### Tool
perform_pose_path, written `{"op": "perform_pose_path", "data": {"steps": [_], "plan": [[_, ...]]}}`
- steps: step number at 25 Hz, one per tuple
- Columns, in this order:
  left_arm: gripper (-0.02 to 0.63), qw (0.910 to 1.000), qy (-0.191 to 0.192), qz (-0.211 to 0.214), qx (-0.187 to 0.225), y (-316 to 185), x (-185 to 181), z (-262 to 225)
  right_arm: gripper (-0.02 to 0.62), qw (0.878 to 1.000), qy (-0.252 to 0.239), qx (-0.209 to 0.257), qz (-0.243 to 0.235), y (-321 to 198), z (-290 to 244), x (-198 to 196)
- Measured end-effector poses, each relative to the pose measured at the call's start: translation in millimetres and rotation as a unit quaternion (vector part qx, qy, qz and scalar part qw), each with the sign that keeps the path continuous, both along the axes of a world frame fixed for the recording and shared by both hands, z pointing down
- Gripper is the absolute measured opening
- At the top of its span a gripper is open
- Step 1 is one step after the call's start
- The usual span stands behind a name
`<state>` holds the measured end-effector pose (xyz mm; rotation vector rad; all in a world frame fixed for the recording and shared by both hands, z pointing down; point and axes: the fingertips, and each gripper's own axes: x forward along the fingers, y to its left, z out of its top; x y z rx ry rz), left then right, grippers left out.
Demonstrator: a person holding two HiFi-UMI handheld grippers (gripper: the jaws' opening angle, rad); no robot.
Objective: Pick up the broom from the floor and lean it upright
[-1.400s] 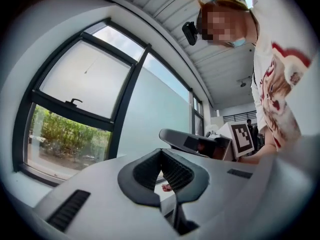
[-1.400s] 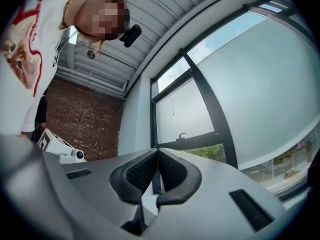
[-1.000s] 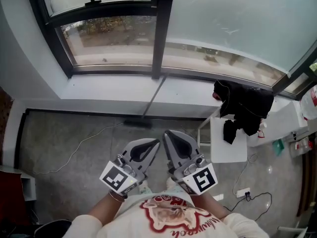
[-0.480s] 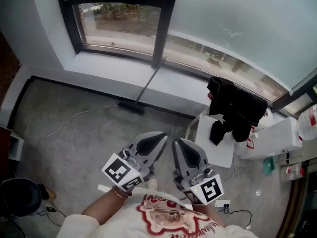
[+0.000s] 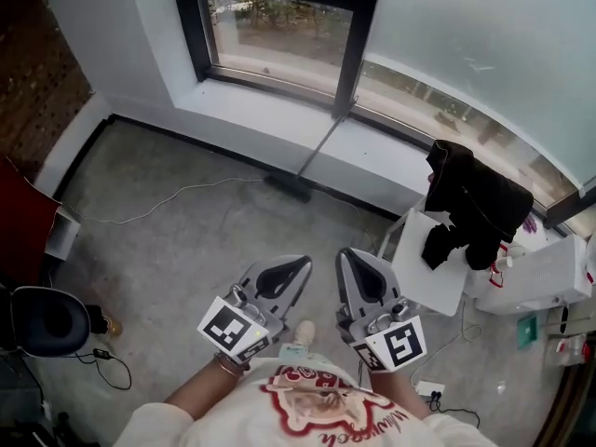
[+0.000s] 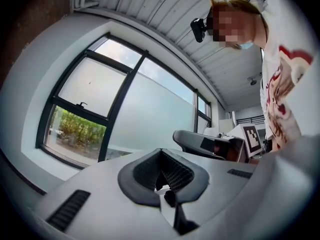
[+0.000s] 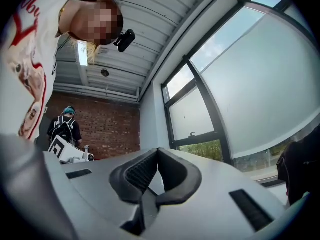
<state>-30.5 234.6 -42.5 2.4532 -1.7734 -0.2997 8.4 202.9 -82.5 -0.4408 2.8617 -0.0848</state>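
Left tool point(image 5: 300, 264) and right tool point(image 5: 346, 255) closed, empty. We judge the far broom point(image 5: 321, 149), propped on the window point(image 5: 363, 17), could skid down.

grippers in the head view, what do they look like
Both the left gripper and right gripper are pale grey tapered shells with dark padded jaws. Each carries a white cube with black square markers. The person wears a white shirt with red print.
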Motion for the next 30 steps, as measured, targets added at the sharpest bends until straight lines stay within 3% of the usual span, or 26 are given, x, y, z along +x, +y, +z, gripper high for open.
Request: {"op": "perform_pose_path", "data": {"steps": [8,13,16,21,30], "plan": [[0.017,0.9974,-0.005,0.051,0.051,80.9,30.3,-28.3,0.025,0.999,0.007,0.008,0.04,75.7,0.7,21.9],[0.017,0.998,-0.008,0.057,0.026,179.3,24.8,-6.6,0.025,0.996,0.026,0.022,0.087,156.3,9.8,29.0],[0.017,0.9971,0.002,0.075,0.006,215.1,26.5,8.9,0.025,0.996,0.03,0.011,0.088,203.1,12.1,24.8],[0.017,0.9959,0.003,0.09,0.01,238.4,40.6,7.0,0.025,0.997,0.044,0.009,0.062,249.1,16.7,20.4],[0.017,0.9957,-0.013,0.082,0.04,245.9,47.0,-24.7,0.025,0.998,0.029,0.05,0.038,260.4,-21.3,14.5]]}}
